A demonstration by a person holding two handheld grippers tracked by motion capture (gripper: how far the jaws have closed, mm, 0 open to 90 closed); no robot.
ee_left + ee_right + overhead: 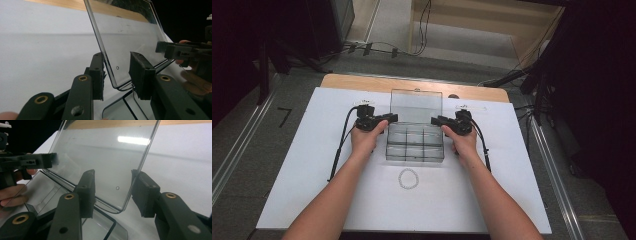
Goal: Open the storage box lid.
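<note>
The clear plastic compartment box (415,142) sits mid-table on the white sheet (312,165), its lid (416,106) standing upright at the back. The left gripper (388,118) straddles the lid's left edge with jaws parted, the pads off the plastic; the right gripper (437,120) likewise brackets the right edge, loose. A bead bracelet (408,178) lies just in front of the box.
</note>
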